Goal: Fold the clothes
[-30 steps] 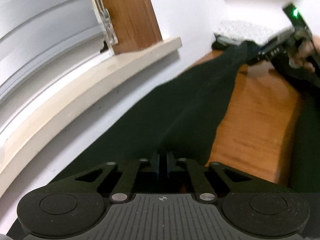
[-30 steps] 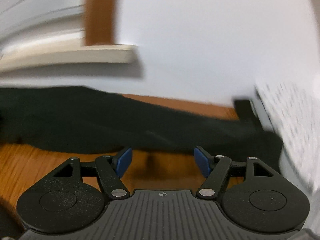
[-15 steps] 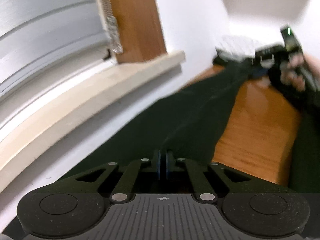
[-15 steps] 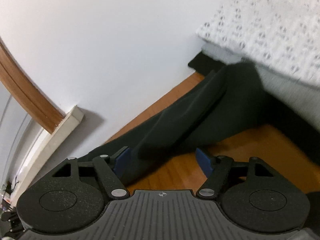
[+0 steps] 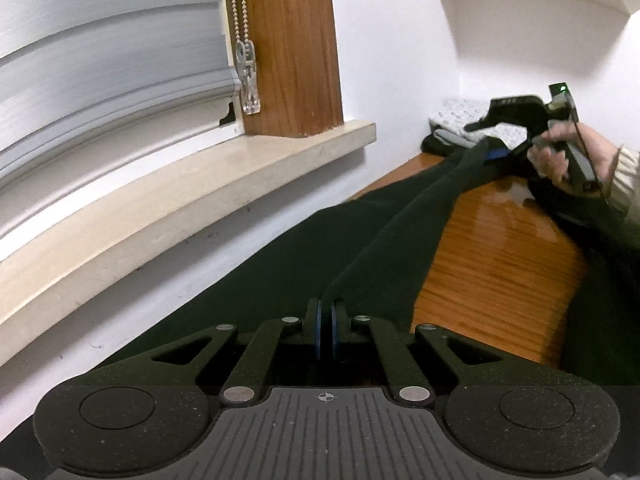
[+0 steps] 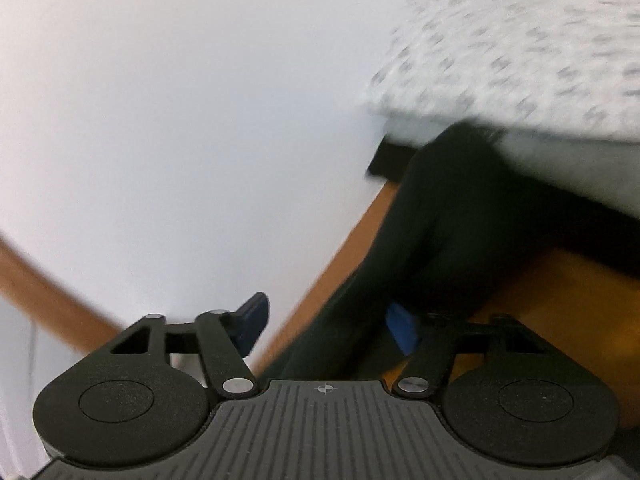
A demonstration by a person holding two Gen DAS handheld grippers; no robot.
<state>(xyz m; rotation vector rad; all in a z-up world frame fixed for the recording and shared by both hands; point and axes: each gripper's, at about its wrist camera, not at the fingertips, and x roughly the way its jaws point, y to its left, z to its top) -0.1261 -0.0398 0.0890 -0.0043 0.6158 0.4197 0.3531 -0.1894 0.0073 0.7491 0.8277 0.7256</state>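
We see our left hand-held gripper (image 5: 326, 322) clamped on the dark garment (image 5: 392, 236), our right hand-held gripper (image 6: 324, 322) closing around its far end, pads not yet pressing, over the bench (image 5: 500, 264).

Lighting and picture quality, both wrist views: bright, even indoor light; strong fisheye bend.

Left wrist view: mostly sharp; window sill (image 5: 200, 184) bows into a curve toward the left edge; blind slats (image 5: 100, 60) streaked by blur; white glare patch on the wooden counter (image 5: 516, 196) at far right; soft shadow under the sill; dark garment (image 5: 360, 248) shows little detail. Right wrist view: smeared by motion blur, patterned cloth (image 6: 520, 40) and wall (image 6: 180, 120) soft; near gripper body crisp; corners vignetted black.
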